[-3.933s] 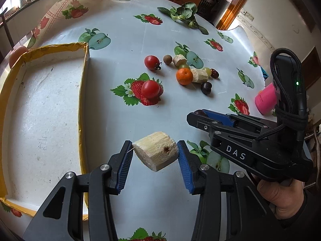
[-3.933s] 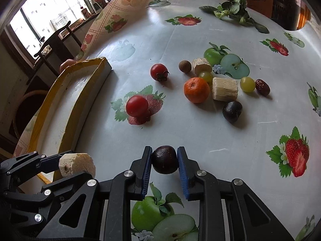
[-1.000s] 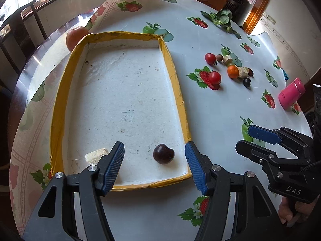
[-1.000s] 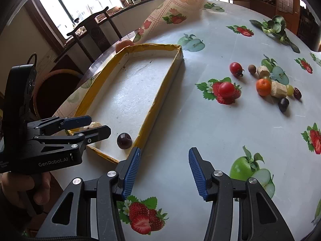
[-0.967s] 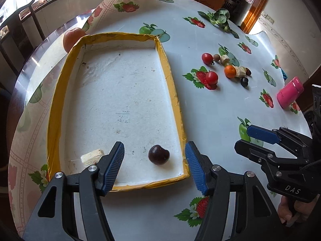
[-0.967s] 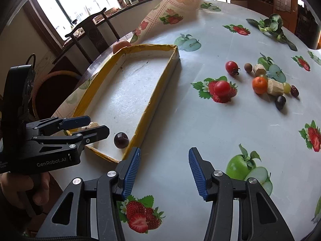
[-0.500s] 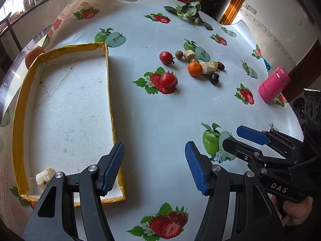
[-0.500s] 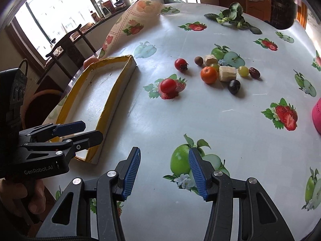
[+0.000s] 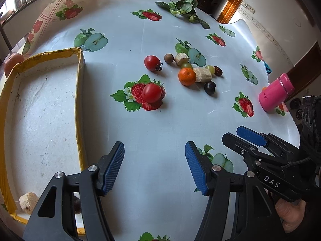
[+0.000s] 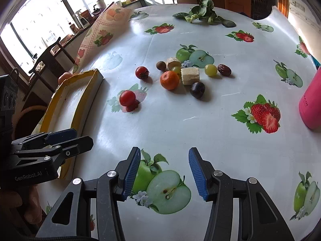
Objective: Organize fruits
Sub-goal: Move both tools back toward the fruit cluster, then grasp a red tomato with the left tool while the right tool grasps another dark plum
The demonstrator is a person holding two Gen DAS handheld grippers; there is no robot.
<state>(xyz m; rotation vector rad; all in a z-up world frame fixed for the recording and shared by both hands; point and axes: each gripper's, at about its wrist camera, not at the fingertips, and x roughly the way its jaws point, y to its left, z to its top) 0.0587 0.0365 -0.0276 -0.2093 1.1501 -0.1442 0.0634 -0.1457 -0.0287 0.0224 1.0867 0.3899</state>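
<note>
A yellow-rimmed white tray [image 9: 79, 92] lies at the left and also shows in the right wrist view [image 10: 84, 98]. In its near corner lie a pale cane piece [image 9: 29, 199] and a dark plum [image 9: 77, 205], partly hidden by my left gripper. Loose fruit sits mid-table: two red tomatoes [image 9: 151, 93] [image 9: 152, 62], an orange [image 9: 187, 76], a cane piece [image 9: 203, 74], a dark plum [image 9: 209, 87], grapes, a date and a brown nut. My left gripper [image 9: 154, 168] is open and empty over bare cloth. My right gripper [image 10: 163, 172] is open and empty, well short of the fruit.
A pink bottle [image 9: 275, 95] stands at the right edge; it also shows in the right wrist view [image 10: 311, 102]. Leafy greens [image 9: 182, 7] lie at the far side. A peach-like fruit [image 9: 12, 64] sits beyond the tray. The tablecloth folds up at the far left.
Both grippers have left the tray open and empty, swinging right toward the loose fruit. The cane piece and the plum they carried now lie in the tray.
</note>
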